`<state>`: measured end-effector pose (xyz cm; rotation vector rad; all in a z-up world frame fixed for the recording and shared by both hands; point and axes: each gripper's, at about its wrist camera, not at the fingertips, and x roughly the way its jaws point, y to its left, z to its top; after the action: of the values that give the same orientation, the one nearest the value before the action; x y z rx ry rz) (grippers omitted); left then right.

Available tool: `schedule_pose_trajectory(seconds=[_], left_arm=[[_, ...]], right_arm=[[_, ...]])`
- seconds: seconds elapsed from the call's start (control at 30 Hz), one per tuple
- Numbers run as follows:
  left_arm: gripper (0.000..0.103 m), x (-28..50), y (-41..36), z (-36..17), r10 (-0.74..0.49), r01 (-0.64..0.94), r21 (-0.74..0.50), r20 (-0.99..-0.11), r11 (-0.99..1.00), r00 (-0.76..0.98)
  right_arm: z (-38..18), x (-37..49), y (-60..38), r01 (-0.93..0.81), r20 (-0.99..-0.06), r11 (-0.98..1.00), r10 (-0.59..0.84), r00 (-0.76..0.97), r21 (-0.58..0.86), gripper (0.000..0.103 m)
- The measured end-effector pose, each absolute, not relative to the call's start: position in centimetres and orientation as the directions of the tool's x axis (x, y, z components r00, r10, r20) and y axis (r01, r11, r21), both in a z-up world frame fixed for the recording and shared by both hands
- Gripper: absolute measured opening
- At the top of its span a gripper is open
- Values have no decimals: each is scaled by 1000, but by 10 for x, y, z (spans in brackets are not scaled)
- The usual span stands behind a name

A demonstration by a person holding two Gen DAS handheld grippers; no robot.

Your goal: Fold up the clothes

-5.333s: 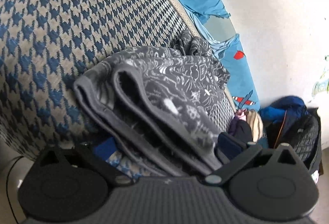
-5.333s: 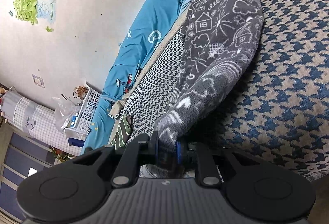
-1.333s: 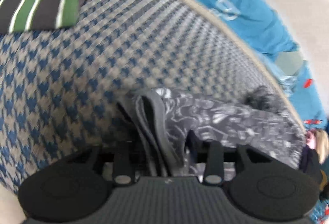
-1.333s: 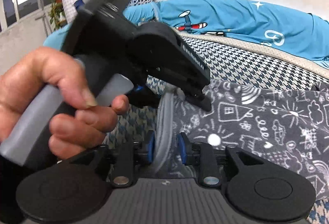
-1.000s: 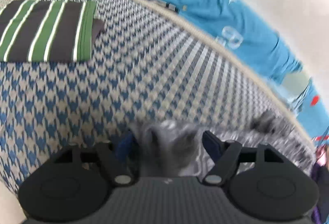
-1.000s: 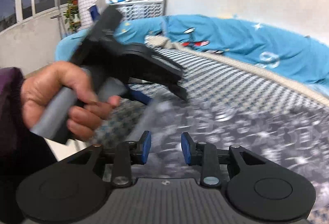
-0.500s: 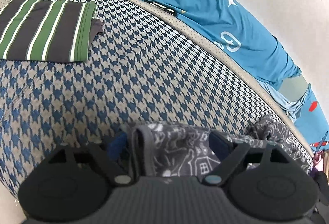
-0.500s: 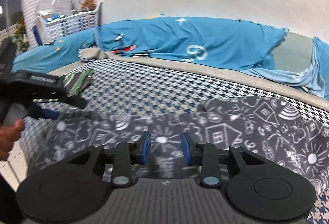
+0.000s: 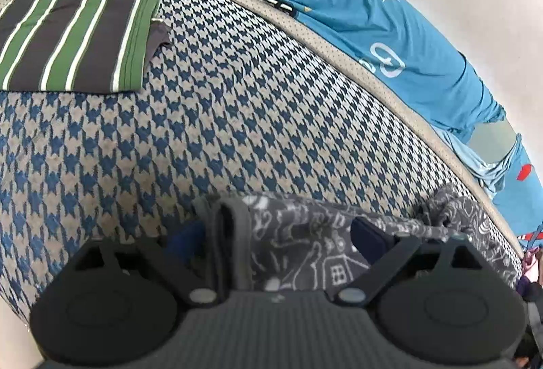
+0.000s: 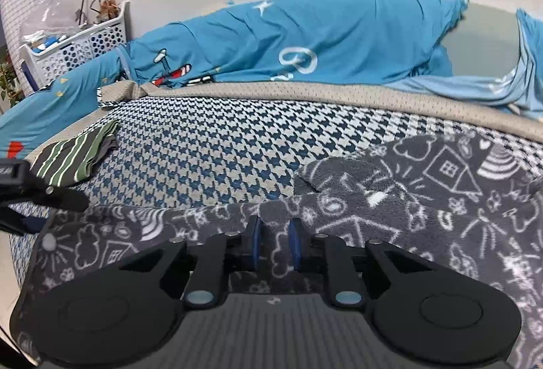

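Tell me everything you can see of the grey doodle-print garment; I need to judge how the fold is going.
The grey doodle-print garment looks like soft fleece, dark grey with white houses, clouds and suns. It lies folded lengthwise on the houndstooth bed cover, plain grey edges stacked at its near end. The left gripper straddles that end, jaws wide and just opened, pads off the cloth. The right gripper, jaws closing, has a fold of fabric between its fingers; contact is unclear.
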<state>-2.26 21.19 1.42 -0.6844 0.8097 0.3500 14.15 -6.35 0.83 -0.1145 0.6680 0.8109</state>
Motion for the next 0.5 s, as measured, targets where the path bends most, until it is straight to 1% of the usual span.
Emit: schedule_pose_trajectory(seconds=[0.03,0.1,0.3,0.5], left_arm=[[94,-22,211,13,29,-531,-422,-763,735,646],[95,-20,210,11,20,-528,-422,-767,737,641],[96,-16,204,7,7,-514,-408,-778,755,628],[97,-10,201,2,6,-512,-389,-792,766,610]], right_arm=[[6,144,-60,-701,-597,697,628,498,148,16],[1,149,-55,-700,-607,701,619,499,139,10],[-10,163,-46,-697,-622,702,612,488,144,5],[-17,163,-40,-708,-616,697,607,502,111,4]])
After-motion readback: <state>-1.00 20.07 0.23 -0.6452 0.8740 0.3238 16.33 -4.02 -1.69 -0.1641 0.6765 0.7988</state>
